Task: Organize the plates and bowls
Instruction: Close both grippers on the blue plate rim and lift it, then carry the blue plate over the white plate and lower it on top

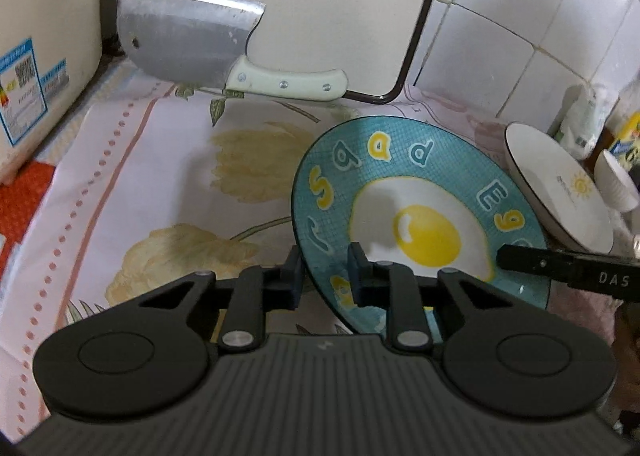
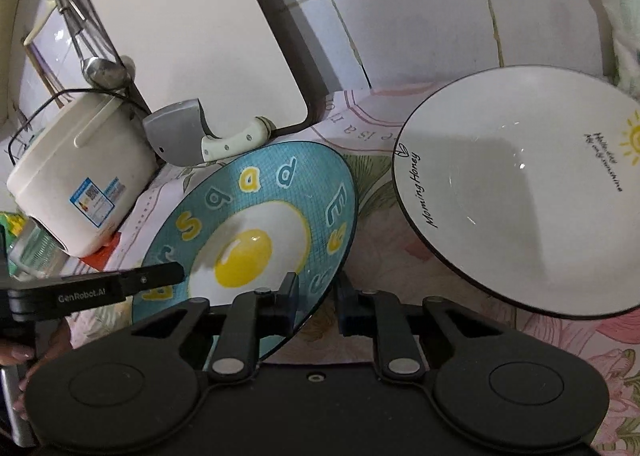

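The blue egg plate was pinched at its near rim by both claws: the left claw on its left edge, the right claw on its right. It was held tilted above the floral-clothed table, with the white plate just beside it.

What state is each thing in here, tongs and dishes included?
Left tongs: shut on the blue egg plate's left rim.
Right tongs: shut on its right rim.
Blue egg plate: tilted, gripped on both sides.
White plate: face up on the cloth, untouched.
Cleaver: leaning against the cutting board.
Rice cooker: lid closed.
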Action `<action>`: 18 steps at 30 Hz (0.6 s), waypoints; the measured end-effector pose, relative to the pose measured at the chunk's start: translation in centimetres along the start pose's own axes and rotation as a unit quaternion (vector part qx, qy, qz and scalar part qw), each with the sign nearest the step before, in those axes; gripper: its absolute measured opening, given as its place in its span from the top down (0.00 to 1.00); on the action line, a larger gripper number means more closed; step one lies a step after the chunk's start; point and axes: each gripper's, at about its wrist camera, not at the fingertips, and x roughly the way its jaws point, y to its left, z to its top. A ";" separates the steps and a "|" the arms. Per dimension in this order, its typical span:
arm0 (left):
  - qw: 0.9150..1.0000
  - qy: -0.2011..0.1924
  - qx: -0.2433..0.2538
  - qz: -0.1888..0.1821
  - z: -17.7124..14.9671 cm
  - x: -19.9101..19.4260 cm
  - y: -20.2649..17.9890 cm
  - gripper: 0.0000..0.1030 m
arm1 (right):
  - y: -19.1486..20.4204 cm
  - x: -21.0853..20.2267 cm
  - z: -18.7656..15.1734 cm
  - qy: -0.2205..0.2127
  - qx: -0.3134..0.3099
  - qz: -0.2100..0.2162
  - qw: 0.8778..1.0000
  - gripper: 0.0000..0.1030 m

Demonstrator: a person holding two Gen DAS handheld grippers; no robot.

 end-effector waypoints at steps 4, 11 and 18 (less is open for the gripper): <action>1.000 -0.003 -0.012 0.004 -0.2 0.0 0.0 0.81 | -0.4 0.2 0.0 0.001 0.001 0.013 1.000 0.79; 1.000 0.003 -0.006 0.022 -0.9 -1.5 -1.0 0.81 | 0.2 -0.9 -0.7 -0.001 0.009 0.004 1.000 0.80; 0.999 0.022 0.024 0.033 -2.3 -4.7 -2.5 0.81 | 0.7 -3.8 -2.3 0.019 0.014 0.017 1.000 0.79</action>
